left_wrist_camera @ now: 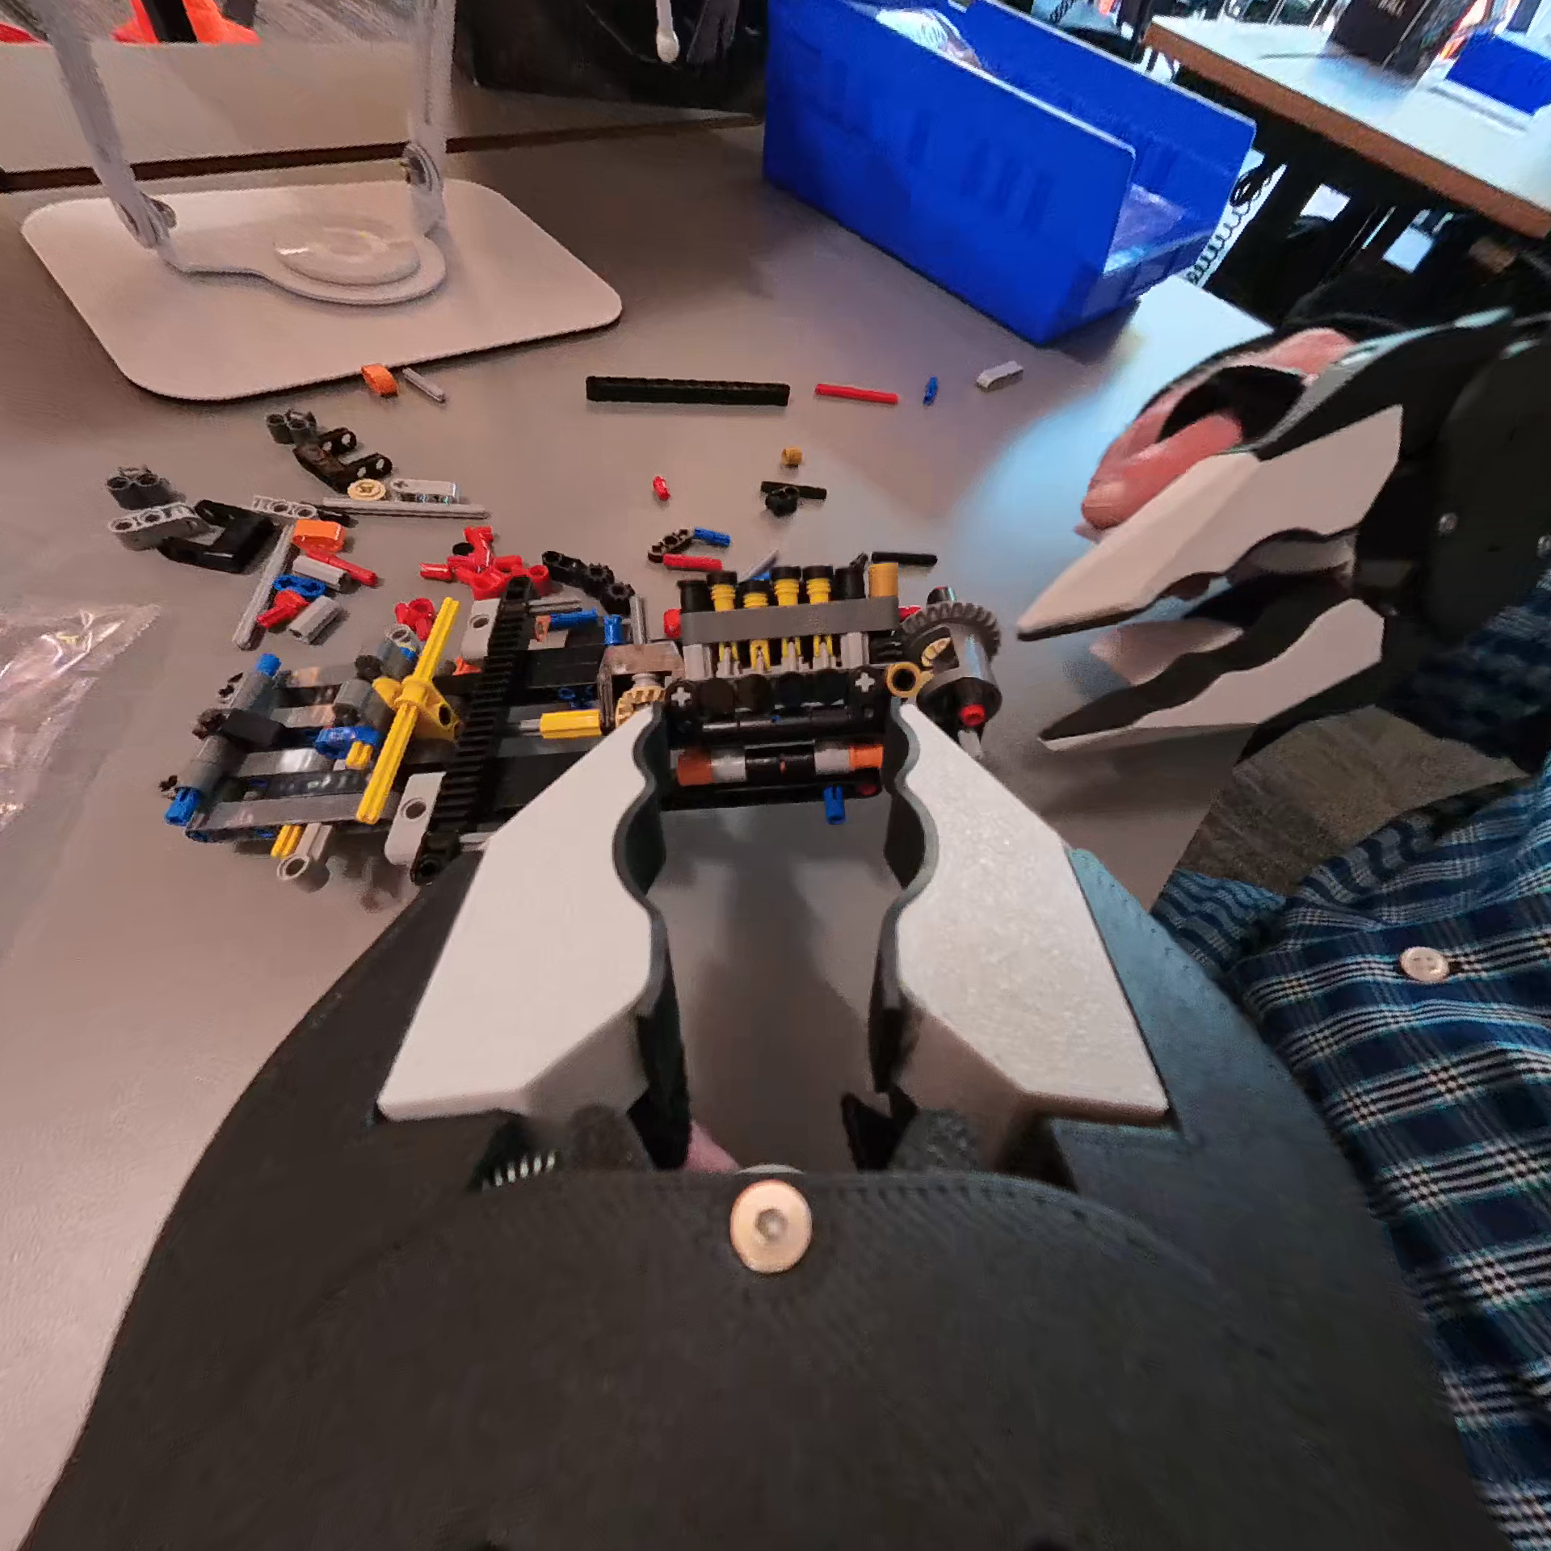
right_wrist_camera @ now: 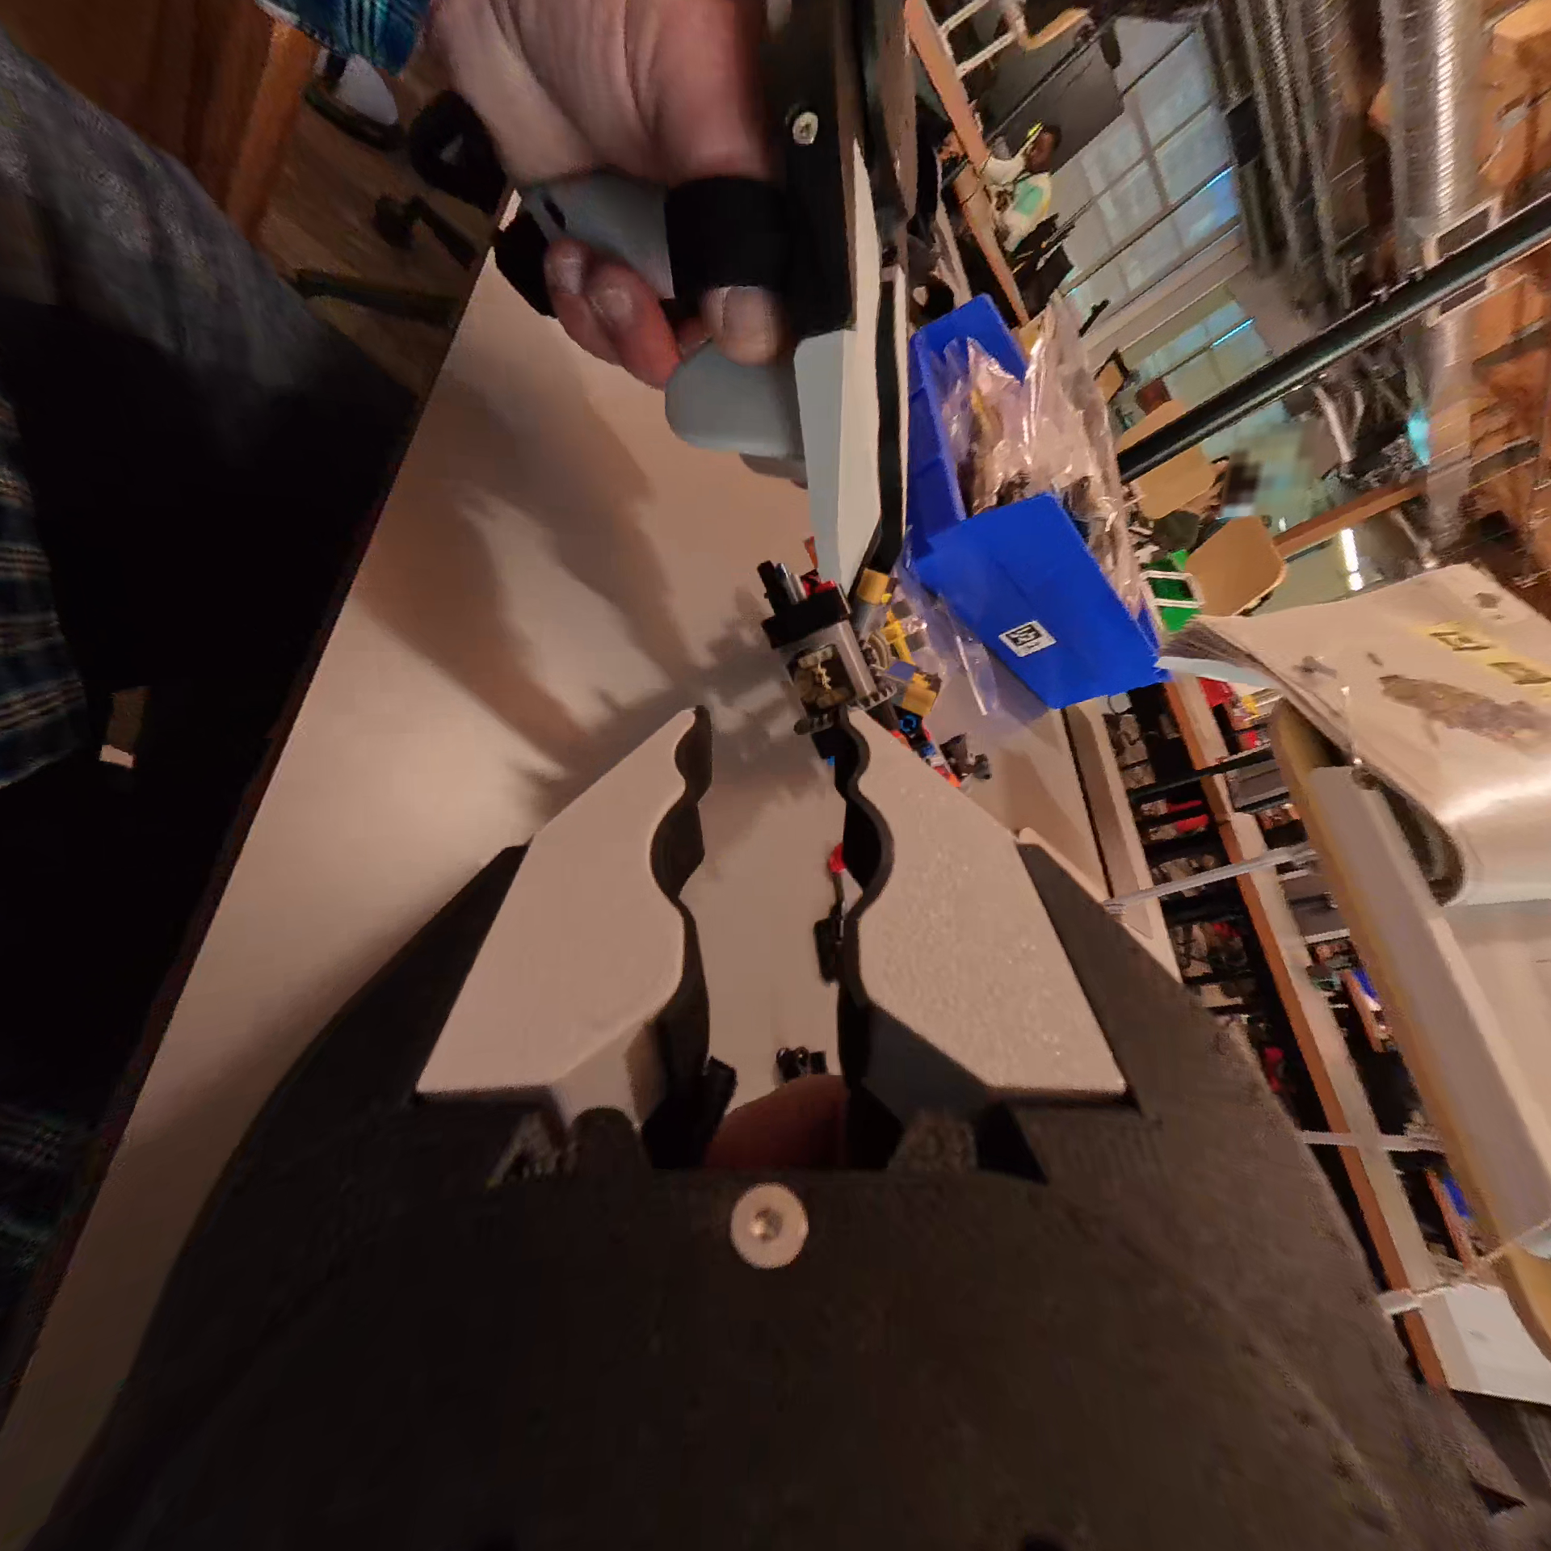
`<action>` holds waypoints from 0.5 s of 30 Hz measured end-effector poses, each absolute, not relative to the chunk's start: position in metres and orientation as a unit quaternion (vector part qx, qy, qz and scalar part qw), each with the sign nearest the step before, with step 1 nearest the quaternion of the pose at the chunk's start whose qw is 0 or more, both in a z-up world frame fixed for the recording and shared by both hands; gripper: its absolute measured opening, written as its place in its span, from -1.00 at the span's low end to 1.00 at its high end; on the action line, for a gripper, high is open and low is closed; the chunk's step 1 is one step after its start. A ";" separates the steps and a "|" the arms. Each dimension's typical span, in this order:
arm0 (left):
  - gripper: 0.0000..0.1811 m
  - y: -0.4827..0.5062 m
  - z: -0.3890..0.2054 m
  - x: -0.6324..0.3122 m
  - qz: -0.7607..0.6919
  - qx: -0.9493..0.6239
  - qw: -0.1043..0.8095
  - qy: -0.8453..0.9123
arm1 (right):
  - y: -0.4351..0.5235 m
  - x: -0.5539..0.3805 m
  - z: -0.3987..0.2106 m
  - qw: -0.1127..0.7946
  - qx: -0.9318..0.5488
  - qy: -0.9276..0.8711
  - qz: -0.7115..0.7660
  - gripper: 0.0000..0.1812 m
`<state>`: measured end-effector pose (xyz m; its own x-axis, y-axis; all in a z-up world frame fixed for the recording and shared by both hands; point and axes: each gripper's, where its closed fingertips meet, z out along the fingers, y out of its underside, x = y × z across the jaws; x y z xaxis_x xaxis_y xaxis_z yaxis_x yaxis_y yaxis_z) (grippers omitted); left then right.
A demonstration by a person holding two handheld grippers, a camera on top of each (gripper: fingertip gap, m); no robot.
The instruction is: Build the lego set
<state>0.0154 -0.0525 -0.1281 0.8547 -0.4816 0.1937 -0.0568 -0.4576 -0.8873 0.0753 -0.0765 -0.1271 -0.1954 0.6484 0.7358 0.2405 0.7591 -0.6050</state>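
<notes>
While left gripper [left_wrist_camera: 774, 738] clamps the lego chassis [left_wrist_camera: 587, 705]:
Right gripper [left_wrist_camera: 1041, 680]: jaws apart, empty.
Tip: brace it on the desk [left_wrist_camera: 839, 277].

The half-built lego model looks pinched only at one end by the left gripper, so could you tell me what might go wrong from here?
The left gripper grips only the lego model at its engine end, so the long chassis could sag or separate. The open right gripper, close beside the gear, might knock it. Loose pieces nearby could scatter.
</notes>
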 end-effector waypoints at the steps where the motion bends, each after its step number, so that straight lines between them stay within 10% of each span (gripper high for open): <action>1: -0.47 -0.052 -0.127 0.015 -0.217 -0.826 0.496 0.160 | -0.077 0.075 -0.126 0.563 -0.293 -0.752 0.177 -0.69; 15: -0.47 -0.047 -0.122 0.016 -0.223 -0.826 0.498 0.144 | -0.054 0.080 -0.113 0.567 -0.335 -0.731 0.178 -0.75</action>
